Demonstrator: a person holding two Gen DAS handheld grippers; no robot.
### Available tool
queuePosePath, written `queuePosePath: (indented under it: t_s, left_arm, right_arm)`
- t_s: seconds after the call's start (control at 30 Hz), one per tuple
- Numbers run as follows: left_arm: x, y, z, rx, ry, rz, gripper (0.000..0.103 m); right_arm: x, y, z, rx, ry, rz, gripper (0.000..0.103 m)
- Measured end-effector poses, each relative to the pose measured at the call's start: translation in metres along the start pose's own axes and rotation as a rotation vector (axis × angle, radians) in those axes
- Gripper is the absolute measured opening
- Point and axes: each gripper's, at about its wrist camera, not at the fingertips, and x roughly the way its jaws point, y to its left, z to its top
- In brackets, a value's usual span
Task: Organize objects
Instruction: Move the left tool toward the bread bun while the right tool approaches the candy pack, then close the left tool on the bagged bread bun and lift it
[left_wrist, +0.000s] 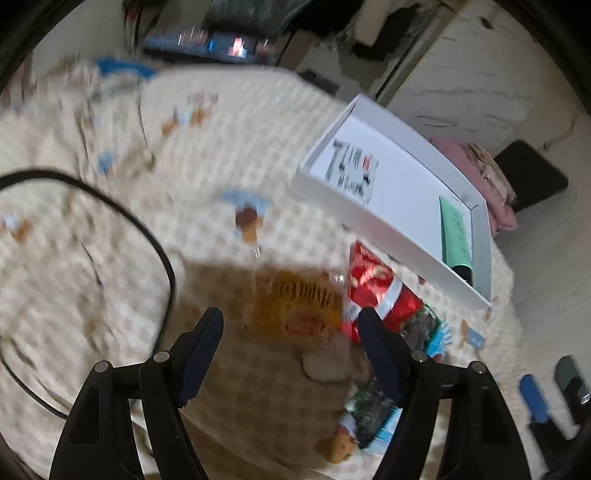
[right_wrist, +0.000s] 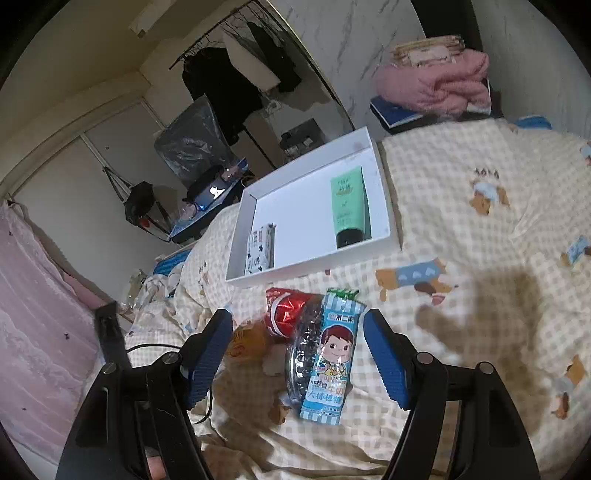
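1. The step in hand looks like the gathering of loose items into the white box, which lies on the checked bedcover. 2 things already lie inside it: a green tube at 1 end and a small printed packet at the other.
2. Just short of the box, 4 items sit in a cluster on the cover: a blue candy packet lying partly over a clear plastic piece, a red foil packet and a yellow packet.
3. The right gripper has its jaws spread wide and empty, with the blue candy packet between them but not touched.
4. The left gripper is likewise spread and holds nothing; in its blurred view it hovers over the yellow packet, with the red foil packet beside its right finger.
5. The next move likely calls for 1 gripper to come down and close across a packet's narrow width, then carry it to the bare middle of the box.
6. The candy packet overlaps the clear piece, so a grip may catch both.
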Motion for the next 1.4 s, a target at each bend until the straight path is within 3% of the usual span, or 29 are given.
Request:
queuePosePath:
  t_s: [0.03,0.17,0.57,0.7,0.9,1.07,1.4]
  left_arm:
    - [0.003,0.003,0.0,-0.018,0.013,-0.028,0.078]
    - [0.01,0.0,-0.001,0.01,0.003,0.023,0.078]
    - [0.026,-0.01,-0.006,0.087,0.034,0.074,0.081]
    - [0.033,-0.012,-0.008,0.105,0.059,0.085,0.082]
    - [0.038,-0.012,-0.01,0.1,0.084,0.082,0.084]
    - [0.041,-0.016,-0.012,0.116,0.09,0.101,0.085]
    - [0.055,-0.029,-0.017,0.187,0.121,0.161,0.087]
  right_arm:
    - [0.001,0.0,-0.002,-0.005,0.0,-0.002,0.075]
    - [0.014,0.003,-0.008,-0.022,0.034,-0.01,0.075]
    - [0.037,0.004,-0.02,-0.037,0.098,-0.027,0.075]
    - [0.031,0.004,-0.02,-0.012,0.056,0.029,0.075]
    - [0.031,0.007,-0.018,-0.021,0.053,0.021,0.075]
    - [0.024,0.004,-0.018,0.013,-0.001,0.096,0.075]
    - [0.03,0.009,-0.021,-0.022,0.011,0.076,0.075]
